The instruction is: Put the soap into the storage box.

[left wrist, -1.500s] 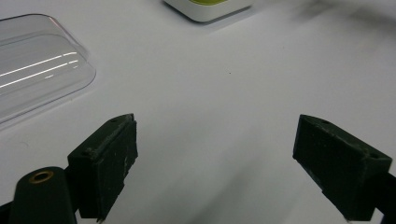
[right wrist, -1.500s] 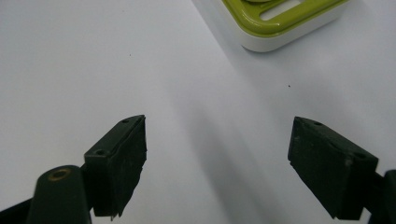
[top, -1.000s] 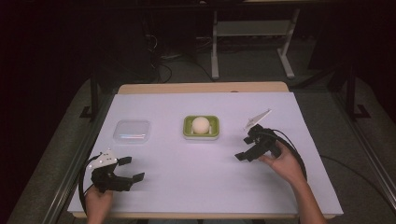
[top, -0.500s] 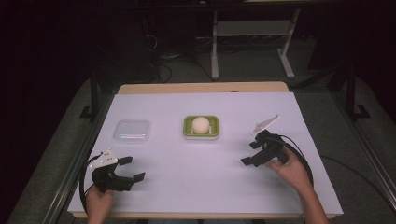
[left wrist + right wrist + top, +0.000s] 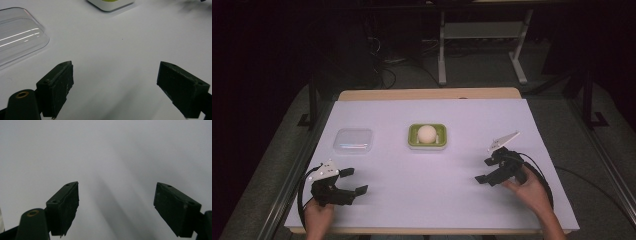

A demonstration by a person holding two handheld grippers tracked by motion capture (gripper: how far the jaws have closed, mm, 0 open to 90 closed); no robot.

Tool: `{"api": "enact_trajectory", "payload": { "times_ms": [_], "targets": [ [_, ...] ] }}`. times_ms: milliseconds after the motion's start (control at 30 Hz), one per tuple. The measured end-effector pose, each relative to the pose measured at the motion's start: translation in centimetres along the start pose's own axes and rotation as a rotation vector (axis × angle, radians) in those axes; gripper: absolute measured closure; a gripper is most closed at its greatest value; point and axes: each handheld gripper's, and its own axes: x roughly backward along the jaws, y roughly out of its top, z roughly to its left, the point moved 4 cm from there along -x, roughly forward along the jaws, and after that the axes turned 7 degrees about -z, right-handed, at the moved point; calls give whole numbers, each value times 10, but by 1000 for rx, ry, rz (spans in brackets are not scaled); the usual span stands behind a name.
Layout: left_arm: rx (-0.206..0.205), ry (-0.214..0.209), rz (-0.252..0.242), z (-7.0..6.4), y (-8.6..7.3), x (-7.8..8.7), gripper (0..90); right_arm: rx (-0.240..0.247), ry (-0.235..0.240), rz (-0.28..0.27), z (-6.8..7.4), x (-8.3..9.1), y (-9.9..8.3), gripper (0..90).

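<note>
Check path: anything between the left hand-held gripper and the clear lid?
Nothing visible. The left hand-held gripper sits open near the table's front edge; only bare white table lies between it and the clear lid.

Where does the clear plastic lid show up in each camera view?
High view: clear lid lies left of centre, beside the green dish.
Left gripper view: upper left corner, ahead of the jaws.
Right gripper view: not in it.
Shared landmark: the green dish, at the left gripper view's top edge.
</note>
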Motion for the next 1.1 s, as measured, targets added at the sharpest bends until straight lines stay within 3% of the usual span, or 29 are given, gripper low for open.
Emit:
{"api": "enact_trajectory", "payload": {
  "times_ms": [567, 1100],
  "targets": [
    [0, -6, 4, 0, -2, -1, 130, -38, -9, -10, 10, 10, -28, 195],
    [-10, -18, 17, -3, -3, 0, 130, -42, -30, -42, 22, 18, -50, 196]
  ]
}}
